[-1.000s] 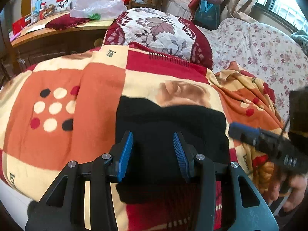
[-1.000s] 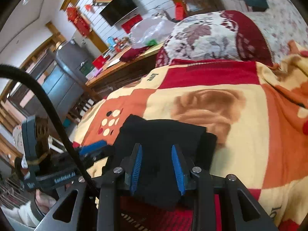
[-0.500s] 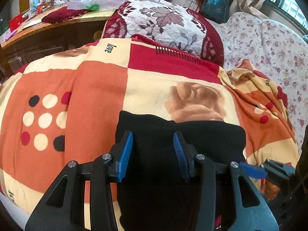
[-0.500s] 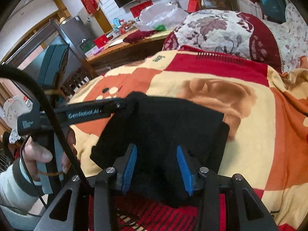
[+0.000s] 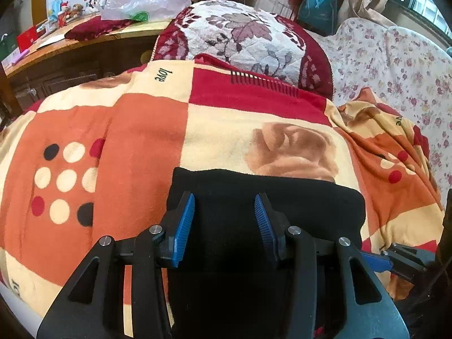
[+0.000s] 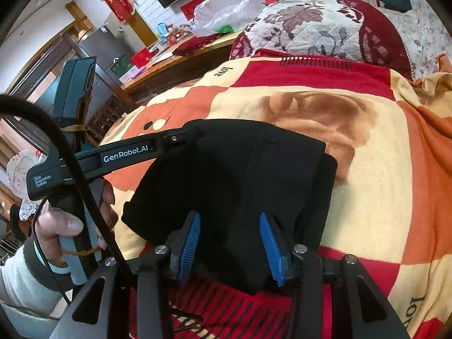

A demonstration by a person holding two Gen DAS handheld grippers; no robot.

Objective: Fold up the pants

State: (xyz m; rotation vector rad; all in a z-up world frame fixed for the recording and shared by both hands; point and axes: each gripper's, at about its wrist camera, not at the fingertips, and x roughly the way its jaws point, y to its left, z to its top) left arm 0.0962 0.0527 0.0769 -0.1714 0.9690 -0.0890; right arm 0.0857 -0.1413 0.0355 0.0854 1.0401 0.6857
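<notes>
Patchwork blanket [image 5: 147, 130] on a bed is carrying the folded black pants [image 5: 282, 197], with both grippers over them

Seen from the left wrist, the pants are lying as a compact dark block on the blanket, just in front of its brown rose patch [image 5: 293, 149], and the left gripper [image 5: 224, 226] is hanging over their near part with its blue pads spread wide and nothing between them; the tip of the right gripper [image 5: 395, 260] is poking in at the pants' right edge, and a leaf-patterned cushion [image 5: 243, 39] is sitting beyond the blanket. Seen from the right wrist, the right gripper [image 6: 230, 247] is standing spread apart above the near end of the pants [image 6: 226, 175], clamping nothing, while the left gripper [image 6: 180, 137] is reaching in from the side, its tip touching the pants' far left corner; whether it is pinching cloth there cannot be told
</notes>
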